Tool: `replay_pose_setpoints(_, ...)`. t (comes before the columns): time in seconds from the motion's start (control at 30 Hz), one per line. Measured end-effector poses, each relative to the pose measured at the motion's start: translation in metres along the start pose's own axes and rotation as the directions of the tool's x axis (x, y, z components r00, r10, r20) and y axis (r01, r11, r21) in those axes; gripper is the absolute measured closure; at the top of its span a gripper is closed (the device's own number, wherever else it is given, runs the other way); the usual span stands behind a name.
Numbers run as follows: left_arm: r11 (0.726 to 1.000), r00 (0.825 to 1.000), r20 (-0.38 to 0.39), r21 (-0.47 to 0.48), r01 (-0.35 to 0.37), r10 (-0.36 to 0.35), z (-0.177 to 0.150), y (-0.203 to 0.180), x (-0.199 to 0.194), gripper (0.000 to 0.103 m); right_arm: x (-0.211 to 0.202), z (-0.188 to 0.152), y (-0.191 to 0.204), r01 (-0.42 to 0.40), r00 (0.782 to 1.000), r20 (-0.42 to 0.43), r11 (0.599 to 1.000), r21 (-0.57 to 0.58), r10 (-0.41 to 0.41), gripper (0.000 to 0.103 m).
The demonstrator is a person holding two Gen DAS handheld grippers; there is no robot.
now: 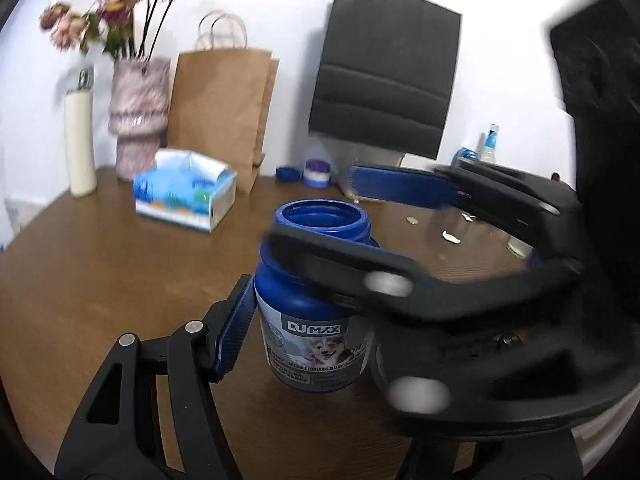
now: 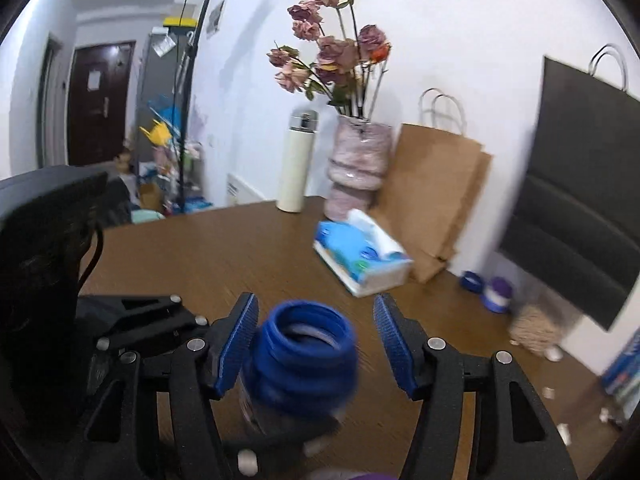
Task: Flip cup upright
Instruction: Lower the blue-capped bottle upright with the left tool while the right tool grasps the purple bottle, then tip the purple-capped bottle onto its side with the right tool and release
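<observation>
The cup is a blue plastic jar (image 1: 316, 320) with a dog-picture label, standing upright with its open mouth up, just at the brown table (image 1: 100, 280). My left gripper (image 1: 312, 320) is shut on its body. The left pad (image 1: 236, 320) presses its side, and the other finger is hidden behind the right gripper. My right gripper (image 1: 316, 208) reaches in from the right, its fingers either side of the cup's neck. In the right wrist view the cup (image 2: 304, 360) sits blurred between the fingers of the right gripper (image 2: 316, 344), which is open, with a gap on the right.
At the back of the table stand a tissue box (image 1: 184, 196), a pink vase of dried flowers (image 1: 136, 120), a white flask (image 1: 80, 140), a brown paper bag (image 1: 220, 108) and a black bag (image 1: 384, 68). A blue lid (image 1: 288, 173) and a small purple jar (image 1: 317, 174) lie near the wall. Scraps (image 1: 450, 237) litter the right side.
</observation>
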State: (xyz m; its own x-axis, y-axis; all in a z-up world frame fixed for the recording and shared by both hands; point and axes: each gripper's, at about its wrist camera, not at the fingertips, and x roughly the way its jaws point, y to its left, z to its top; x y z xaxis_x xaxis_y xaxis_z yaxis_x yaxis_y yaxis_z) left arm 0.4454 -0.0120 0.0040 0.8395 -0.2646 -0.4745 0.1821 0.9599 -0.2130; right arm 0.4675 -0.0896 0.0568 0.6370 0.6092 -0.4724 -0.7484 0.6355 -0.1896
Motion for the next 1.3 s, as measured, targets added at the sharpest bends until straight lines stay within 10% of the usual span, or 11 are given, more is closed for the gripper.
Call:
replay_pose_setpoints(0.47,0.999,0.99,-0.136,0.034,-0.015,0.02,-0.03,-0.046,0.017,0.041,-0.033,-0.078,-0.042,-0.108,0.99,-0.059,0.954,0.281,0.129,0.037)
replay_pose_setpoints(0.87,0.996,0.999,-0.048,0.084,0.001,0.003,-0.036,-0.054,-0.079,0.0,-0.12,-0.084,-0.035,-0.021,0.998,-0.04,0.938,0.346,0.038,0.026)
replay_pose_setpoints(1.07,0.979,0.983,-0.033,0.1,-0.178,0.182,-0.052,-0.022,-0.125,0.0,-0.175,-0.102,-0.009,0.292,0.952,-0.183,0.904,0.313,-0.244,0.023)
replay_pose_setpoints(1.3,0.952,0.953,-0.029,-0.041,-0.304,0.303,-0.07,0.006,-0.174,0.0,-0.202,-0.128,0.014,0.419,0.899,-0.321,0.802,0.425,-0.299,0.023)
